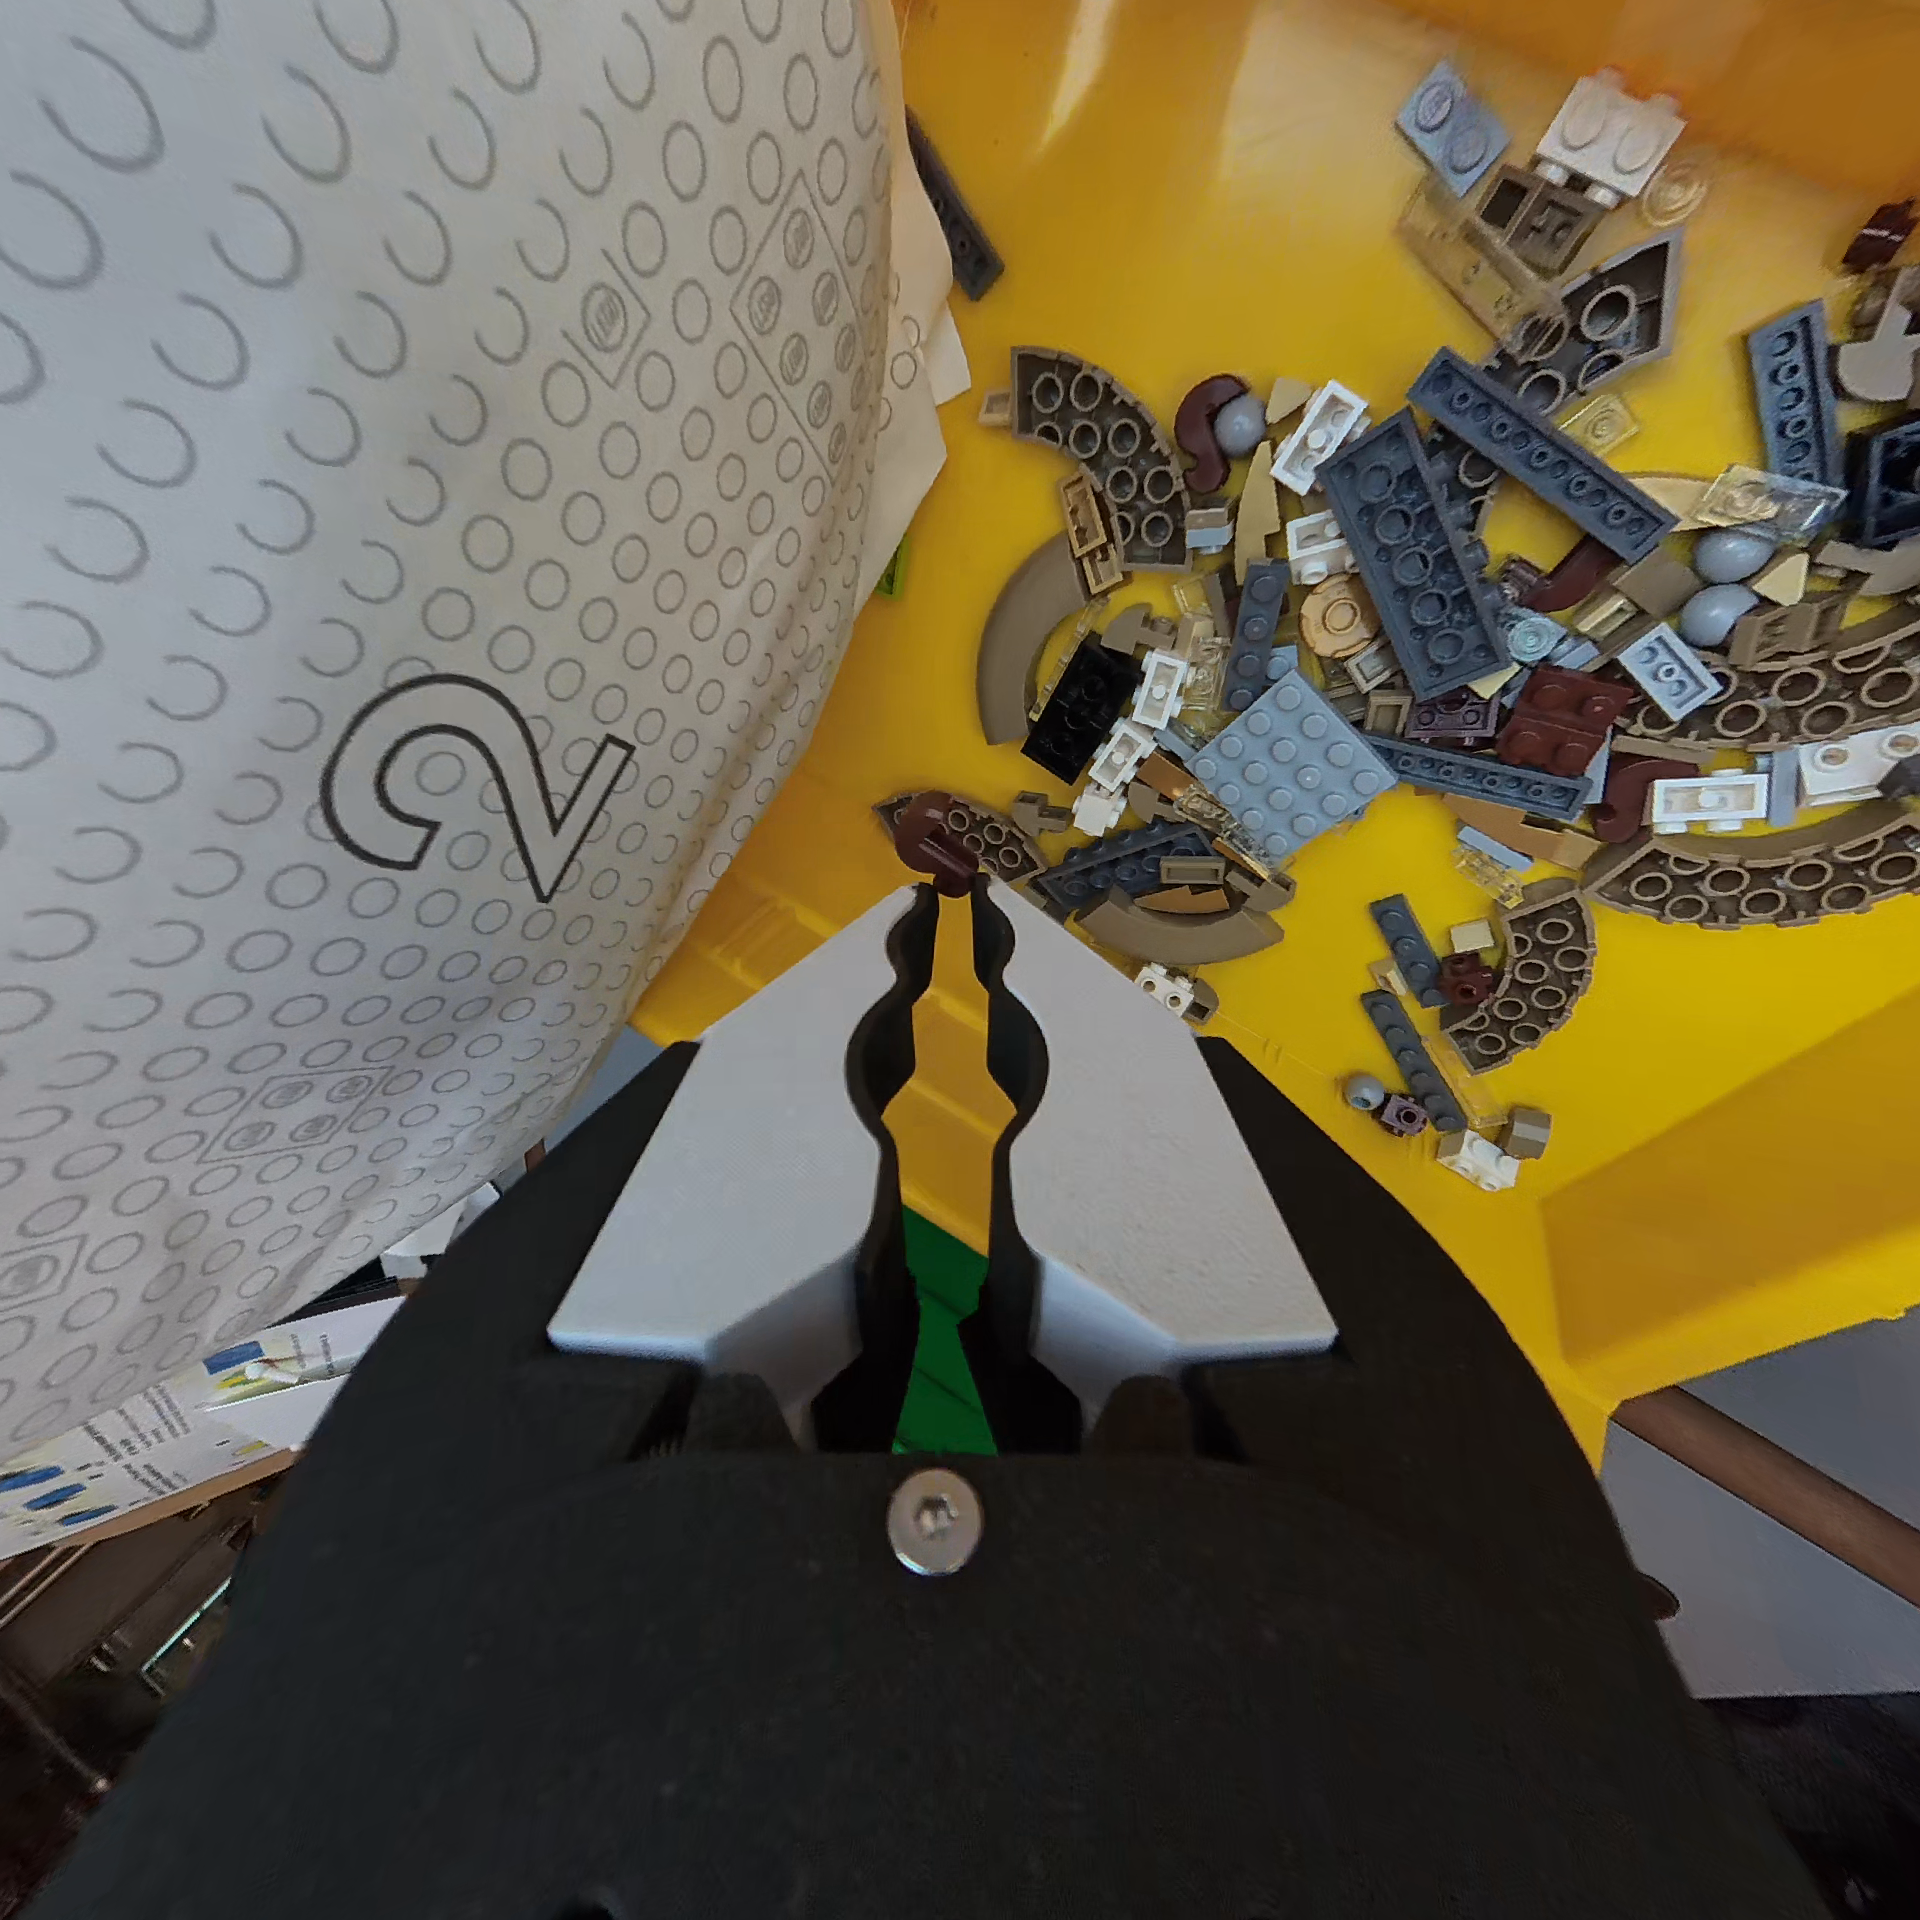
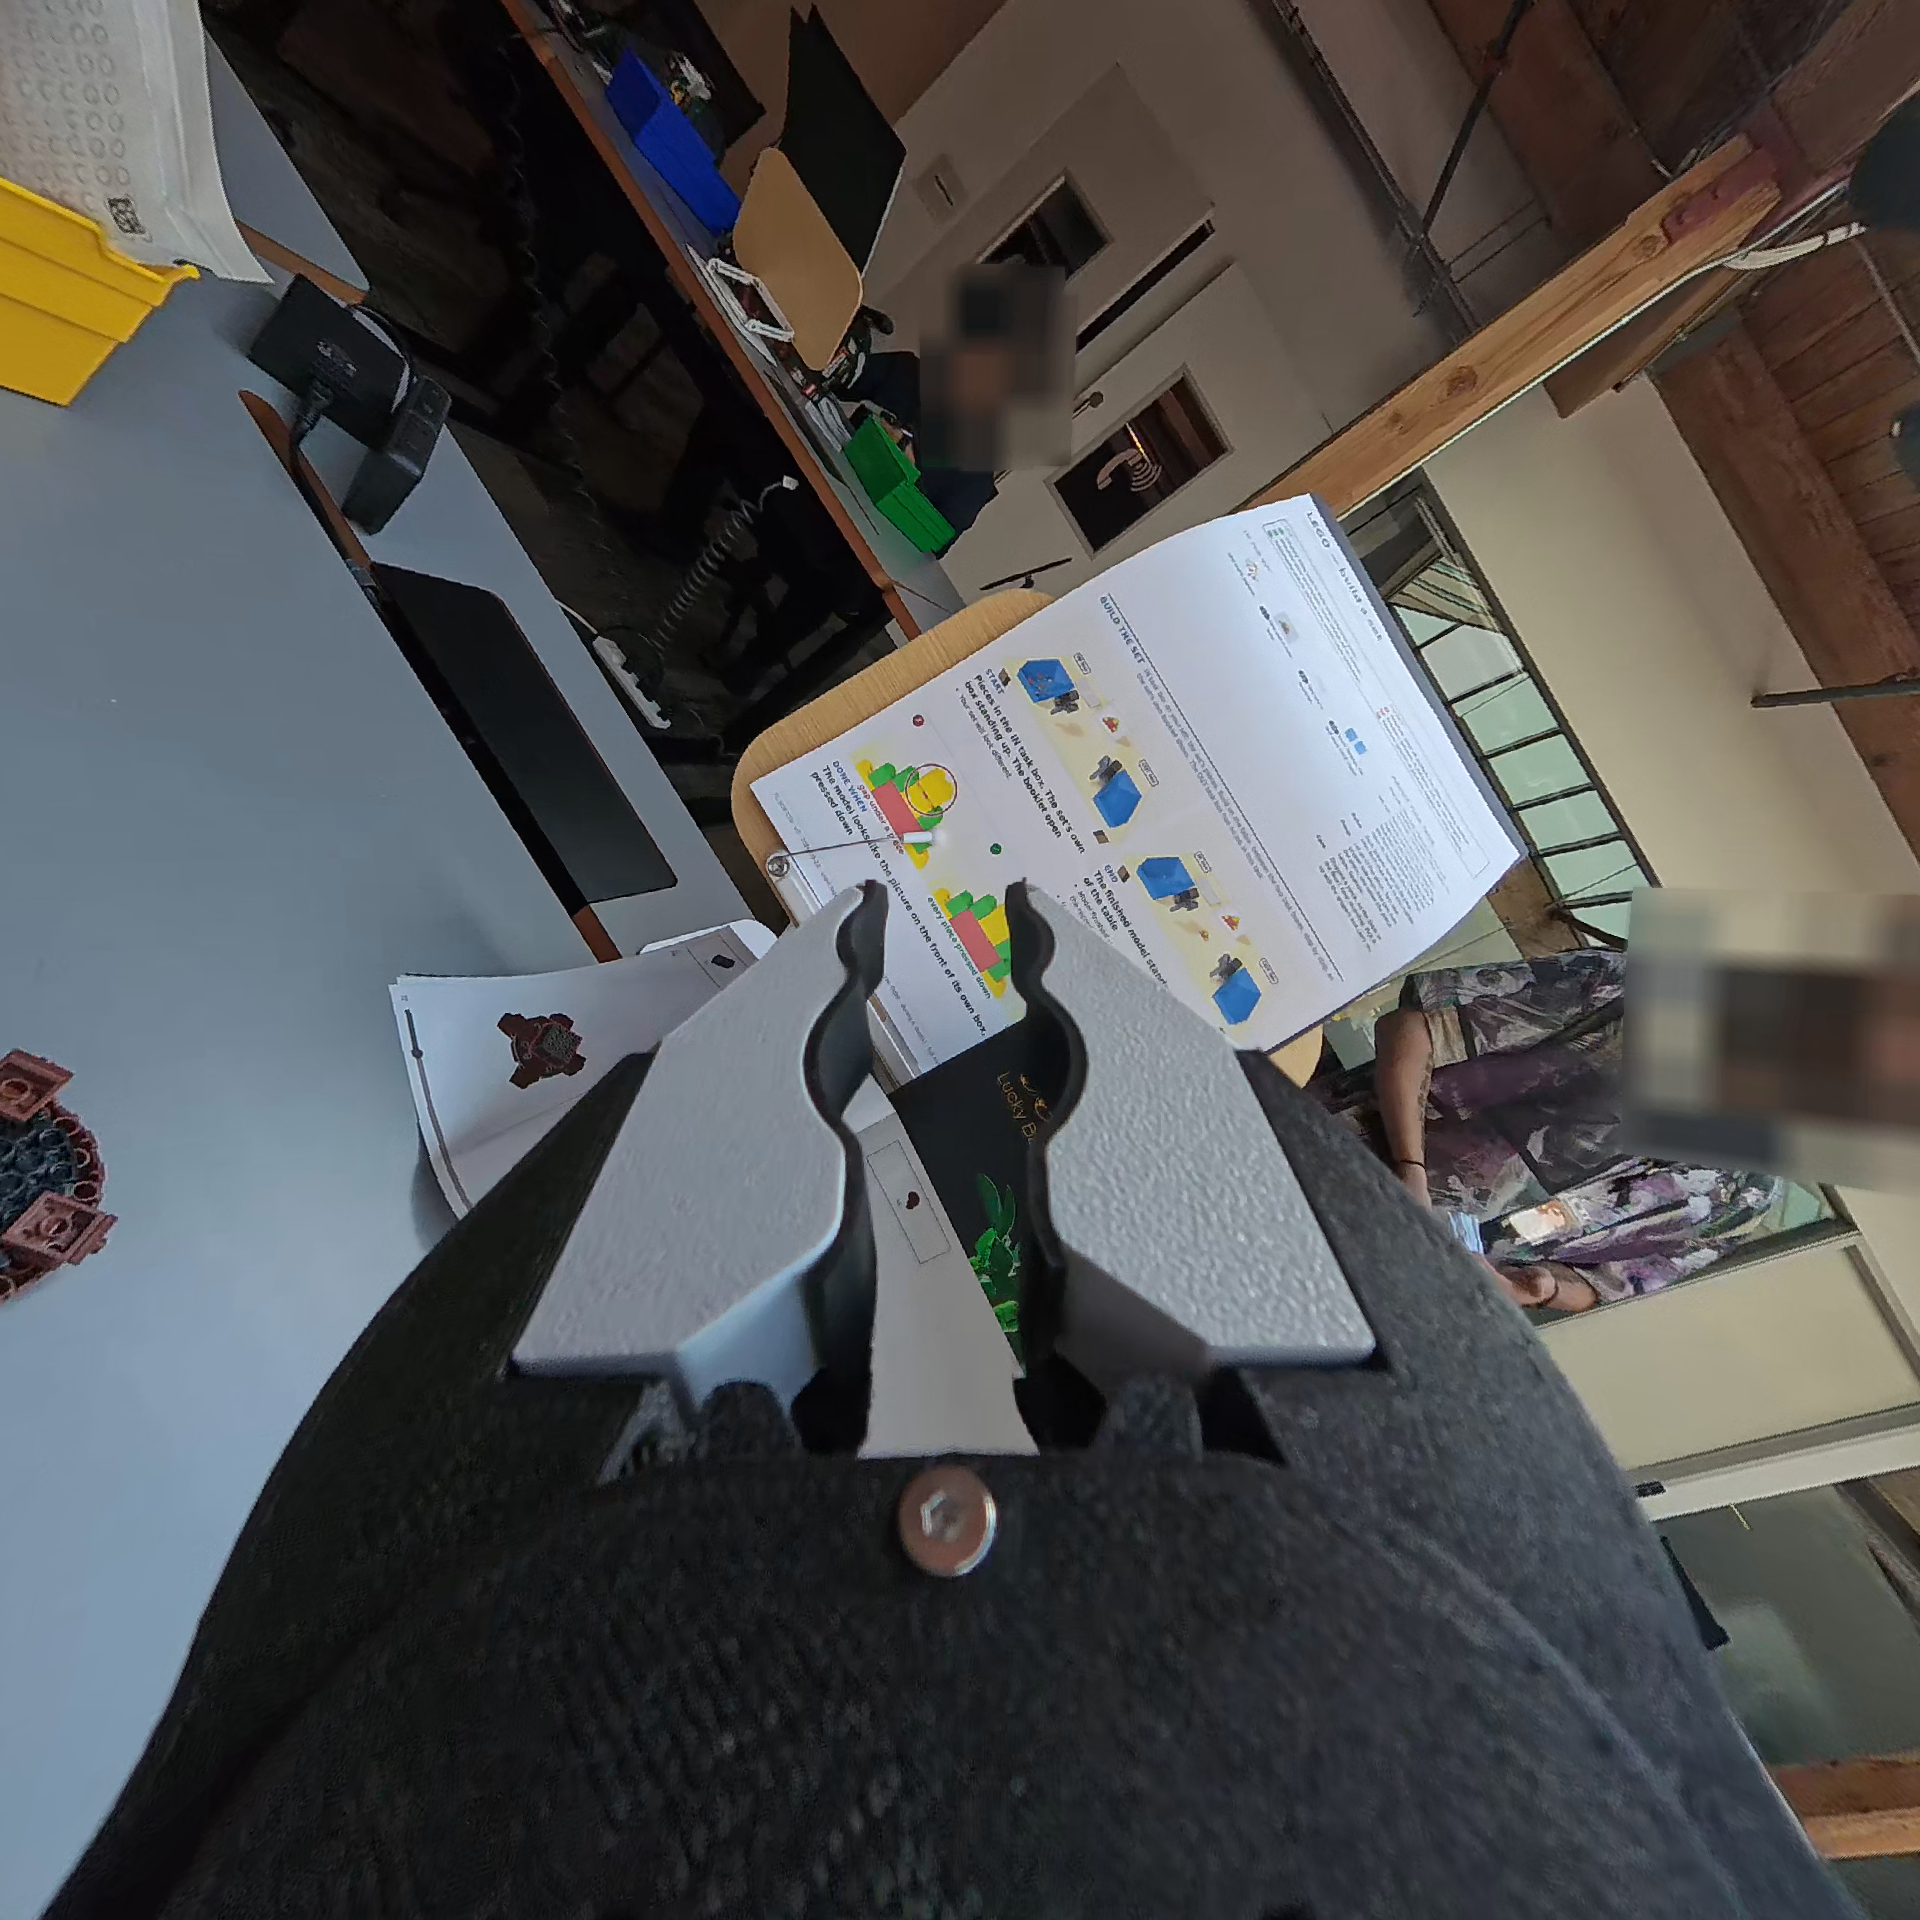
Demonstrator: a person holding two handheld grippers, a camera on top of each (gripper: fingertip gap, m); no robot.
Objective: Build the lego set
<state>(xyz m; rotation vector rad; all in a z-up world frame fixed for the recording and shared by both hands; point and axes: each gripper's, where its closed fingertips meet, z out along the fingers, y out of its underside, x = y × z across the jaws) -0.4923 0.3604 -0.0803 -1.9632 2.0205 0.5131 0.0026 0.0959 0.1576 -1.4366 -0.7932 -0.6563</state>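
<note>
Between the tips of the left gripper (image 1: 951, 891), at the near edge of the yellow plastic tray (image 1: 1143, 229), sits a small dark reddish-brown curved Lego piece (image 1: 928, 840), and the jaws are pinched in on it so that only a narrow slit remains between the black wavy pads. It looks held by its lower end, the rounded part jutting out past the tips. Such a piece should be hard, very light and smooth, so it may twist or pop out if squeezed on the curve; a grip across flat parallel faces would likely hold better.

Just beyond it lies the loose pile of Lego parts (image 1: 1455, 644) on the tray floor: grey plates, tan quarter-round plates, white small bricks, clear tiles. They overlap too much for a full count, though four grey ball-shaped pieces show. One white paper parts bag printed with grey rings (image 1: 416, 520) stands against the tray's left side.

Over the grey tabletop (image 2: 208, 779), the right gripper (image 2: 943, 894) hangs with its jaws apart and nothing between them. Ahead of it one printed instruction sheet (image 2: 1195, 790) is propped upright on a board, and one open white building booklet (image 2: 520, 1060) lies flat below. At the left edge, one partly built round model of dark grey and reddish-brown bricks (image 2: 42, 1174) rests on the table, well apart from this gripper.
</note>
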